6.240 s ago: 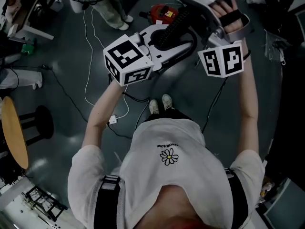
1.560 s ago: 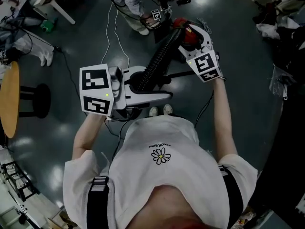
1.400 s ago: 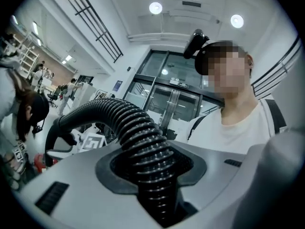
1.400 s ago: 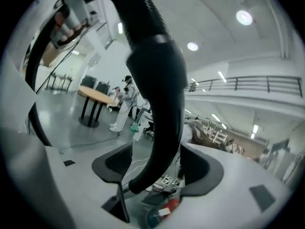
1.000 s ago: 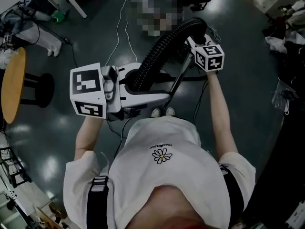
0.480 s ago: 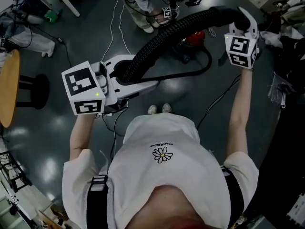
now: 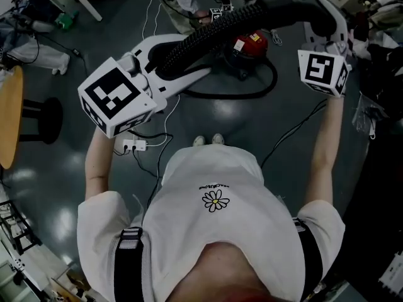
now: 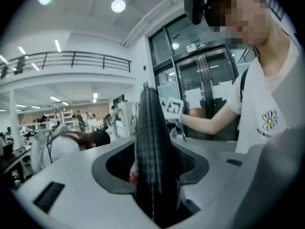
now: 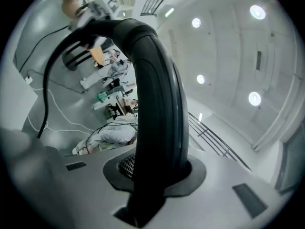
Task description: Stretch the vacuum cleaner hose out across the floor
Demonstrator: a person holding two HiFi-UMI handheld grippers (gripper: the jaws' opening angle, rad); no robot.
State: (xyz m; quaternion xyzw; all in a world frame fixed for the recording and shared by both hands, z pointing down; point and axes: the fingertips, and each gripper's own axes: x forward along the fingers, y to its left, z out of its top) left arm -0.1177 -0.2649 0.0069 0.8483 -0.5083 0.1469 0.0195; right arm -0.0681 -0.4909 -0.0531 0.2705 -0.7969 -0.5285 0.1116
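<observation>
The vacuum cleaner hose (image 7: 214,33) hangs in the air above the floor (image 7: 264,131), strung between the two grippers. It runs from ten o'clock to one o'clock as seen from the person's shoes (image 7: 208,141). Its ribbed stretch lies in the left hand-held gripper (image 7: 186,54). The jaws there have just been opening and now stand partly apart. The hose is between them, with a dark gap along one side in the left gripper view (image 8: 152,151), so it sits loose. The right hand-held gripper (image 7: 318,21) is clamped narrowly on the hose's smooth, curved black end, which arches away from its jaws in the right gripper view (image 9: 157,104). At twelve o'clock from the shoes, under the raised hose, the red vacuum cleaner (image 7: 249,44) stands on the floor. A black cable (image 7: 239,95) loops just below it. A white power strip (image 7: 131,145) lies at nine o'clock from the shoes.
</observation>
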